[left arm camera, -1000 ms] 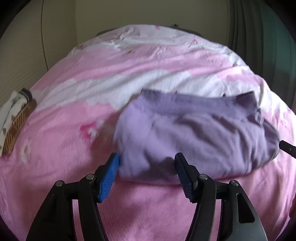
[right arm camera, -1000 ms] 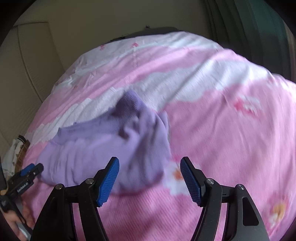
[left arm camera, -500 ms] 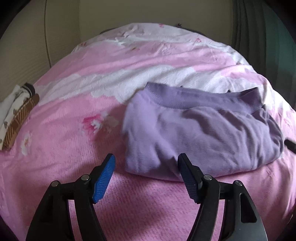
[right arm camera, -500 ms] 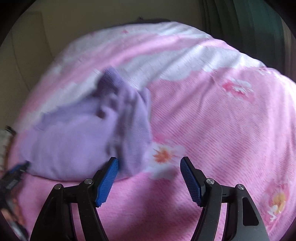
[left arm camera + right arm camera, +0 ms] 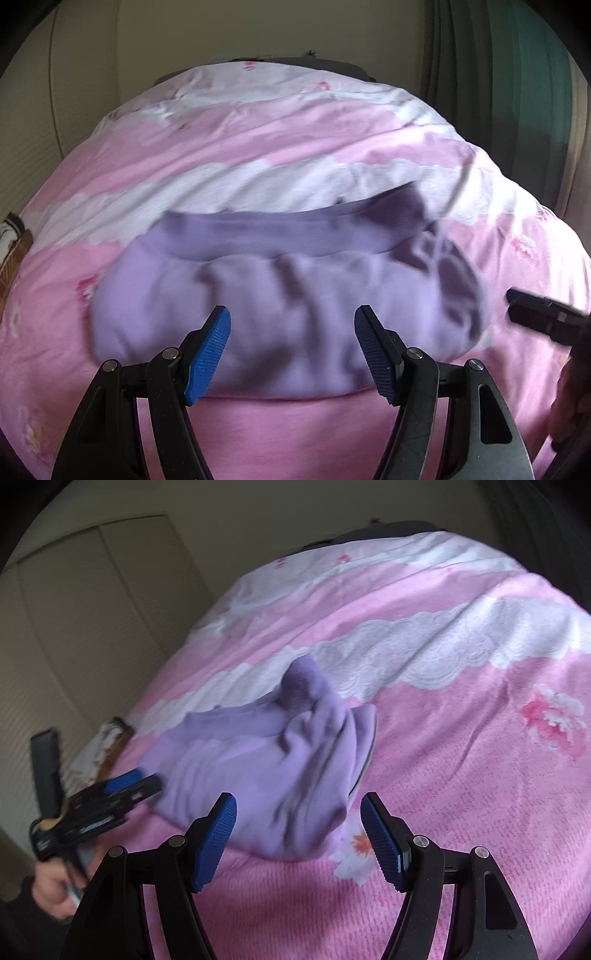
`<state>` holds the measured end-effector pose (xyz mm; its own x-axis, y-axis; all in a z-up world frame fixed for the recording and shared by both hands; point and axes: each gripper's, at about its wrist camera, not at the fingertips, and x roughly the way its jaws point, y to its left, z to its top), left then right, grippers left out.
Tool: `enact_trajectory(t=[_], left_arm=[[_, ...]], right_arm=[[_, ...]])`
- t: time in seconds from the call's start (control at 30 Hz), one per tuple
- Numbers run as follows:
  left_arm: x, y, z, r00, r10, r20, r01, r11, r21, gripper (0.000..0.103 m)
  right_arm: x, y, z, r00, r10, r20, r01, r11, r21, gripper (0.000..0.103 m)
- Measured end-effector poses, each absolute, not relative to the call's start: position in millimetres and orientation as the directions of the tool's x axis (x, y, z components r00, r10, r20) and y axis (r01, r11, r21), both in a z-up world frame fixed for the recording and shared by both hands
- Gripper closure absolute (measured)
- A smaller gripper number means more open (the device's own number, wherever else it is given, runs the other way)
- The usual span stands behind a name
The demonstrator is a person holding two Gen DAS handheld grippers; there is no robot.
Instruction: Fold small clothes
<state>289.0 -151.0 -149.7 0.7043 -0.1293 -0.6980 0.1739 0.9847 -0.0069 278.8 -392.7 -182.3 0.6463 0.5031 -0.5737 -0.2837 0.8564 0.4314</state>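
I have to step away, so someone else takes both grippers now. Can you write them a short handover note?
Left gripper: fingers open, nothing held; they have just opened a bit wider, with the purple garment lying beyond the tips.
Right gripper: open, empty, at the garment's right end.
Garment: lies loosely folded and bunched on the pink bedspread. A patterned cloth lies at the bed's left edge.
Done: rough fold. Left: tidy or finish the fold.
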Motion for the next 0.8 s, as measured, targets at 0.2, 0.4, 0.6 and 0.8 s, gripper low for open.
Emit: enact_trajectory(t=[0.2, 0.4, 0.6, 0.8], left_arm=[[283.8, -188.5, -149.4, 0.736, -0.073, -0.673, 0.099, 0.995, 0.001, 0.034], [278.7, -212.3, -152.6, 0.753, -0.022, -0.657, 0.055, 0.998, 0.029, 0.034], [269.9, -220.8, -153.6, 0.756, 0.018, -0.655, 0.016, 0.999, 0.046, 0.034], [267.6, -219.0, -159.5, 0.74, 0.043, -0.671, 0.002, 0.998, 0.066, 0.034]], right_arm=[[282.6, -410.5, -191.3, 0.634, 0.443, -0.634, -0.283, 0.896, 0.342, 0.036], [292.0, -429.9, -197.4, 0.618, 0.408, -0.672, -0.293, 0.913, 0.285, 0.065], [301.7, -406.6, -202.2, 0.514, 0.494, -0.701, -0.505, 0.835, 0.218, 0.075], [301.6, -374.0, -190.8, 0.496, 0.554, -0.669, -0.653, 0.746, 0.133, 0.087]])
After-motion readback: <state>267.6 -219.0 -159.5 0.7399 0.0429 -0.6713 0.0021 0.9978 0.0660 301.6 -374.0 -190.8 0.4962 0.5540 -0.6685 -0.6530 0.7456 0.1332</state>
